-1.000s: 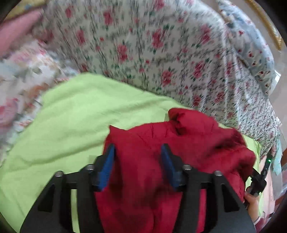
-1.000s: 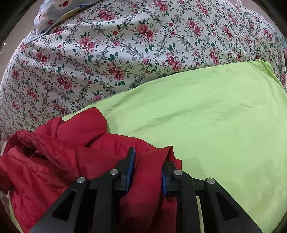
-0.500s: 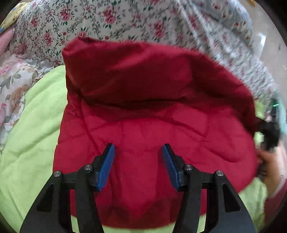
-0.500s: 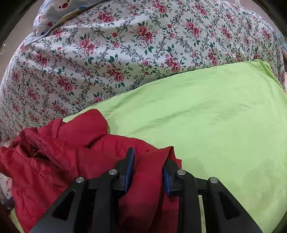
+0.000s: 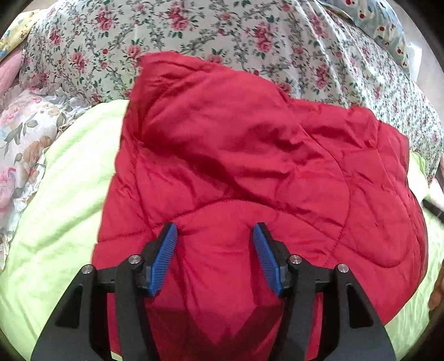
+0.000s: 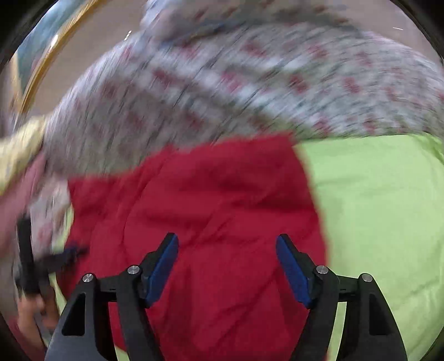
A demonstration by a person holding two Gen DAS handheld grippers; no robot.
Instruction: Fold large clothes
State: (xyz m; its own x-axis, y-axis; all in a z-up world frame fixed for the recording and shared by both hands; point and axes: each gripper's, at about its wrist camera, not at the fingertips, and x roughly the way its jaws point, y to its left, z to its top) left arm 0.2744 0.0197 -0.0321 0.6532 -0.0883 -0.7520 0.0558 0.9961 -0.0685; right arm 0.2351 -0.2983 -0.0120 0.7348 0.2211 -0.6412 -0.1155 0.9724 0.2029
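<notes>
jacket (image 5: 249, 155) spread flat, both grippers open.

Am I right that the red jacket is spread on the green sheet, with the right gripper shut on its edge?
Not quite. The right gripper is open, fingers apart above the jacket, as the right wrist view shows. The jacket is indeed spread on the green sheet.

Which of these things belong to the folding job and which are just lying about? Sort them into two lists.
Part of the job:
red quilted jacket
left gripper, open over it
right gripper, open over it
green sheet it lies on

Just lying about:
rose-print bedcover
large-flower cloth
blue patterned pillow
</notes>
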